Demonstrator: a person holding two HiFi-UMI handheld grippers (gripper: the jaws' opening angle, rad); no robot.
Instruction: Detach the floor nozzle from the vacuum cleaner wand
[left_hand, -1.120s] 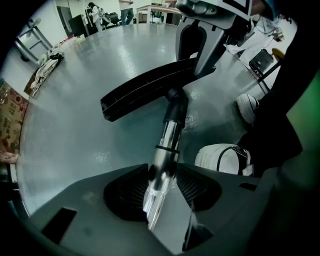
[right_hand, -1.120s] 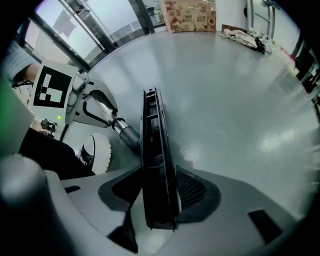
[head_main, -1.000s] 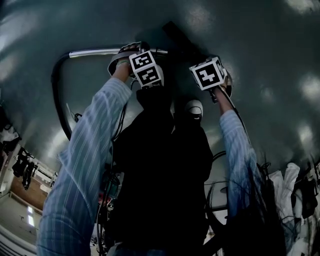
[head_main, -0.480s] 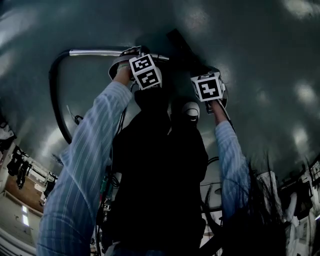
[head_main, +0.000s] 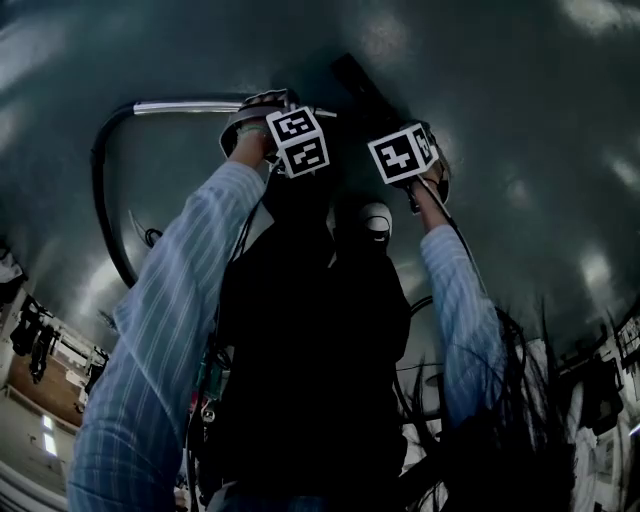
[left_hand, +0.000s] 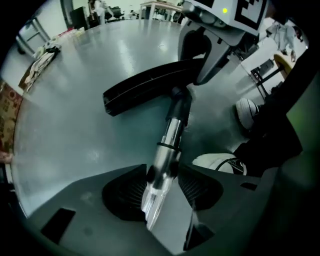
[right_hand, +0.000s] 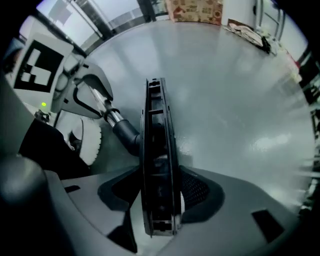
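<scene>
**Head view.** Both grippers point down at the grey floor (head_main: 530, 90). The floor nozzle (head_main: 368, 92) lies there as a dark slanted bar. The left gripper (head_main: 268, 108) is just left of the nozzle, over the chrome wand (head_main: 190, 104). The wand runs away from the nozzle to a black hose (head_main: 100, 200) that curves down. The right gripper (head_main: 428, 160) sits at the nozzle's near right end. Striped sleeves (head_main: 170, 330) lead to both grippers. A white shoe (head_main: 377, 218) stands below the nozzle.

**Left gripper view.** The wand (left_hand: 167, 142) passes between the left gripper (left_hand: 162, 182) jaws and slants up into a black neck (left_hand: 180, 102), which joins the nozzle (left_hand: 150, 85). Nozzle and wand are not yet apart. The jaws have just been opening. They stand either side of the wand, close to it but not clamped. The right gripper (left_hand: 202, 65) comes down on the nozzle's right end. White shoes (left_hand: 247, 110) are to the nozzle's lower right.

**Right gripper view.** The nozzle (right_hand: 159, 150) stands on edge through the right gripper (right_hand: 159, 187), whose two pads press its sides and clamp it. The neck (right_hand: 127, 134) leaves the nozzle's left side. Beyond it, the wand (right_hand: 102, 107) enters the left gripper (right_hand: 87, 97). Bare floor (right_hand: 235, 90) lies right of the nozzle.
</scene>
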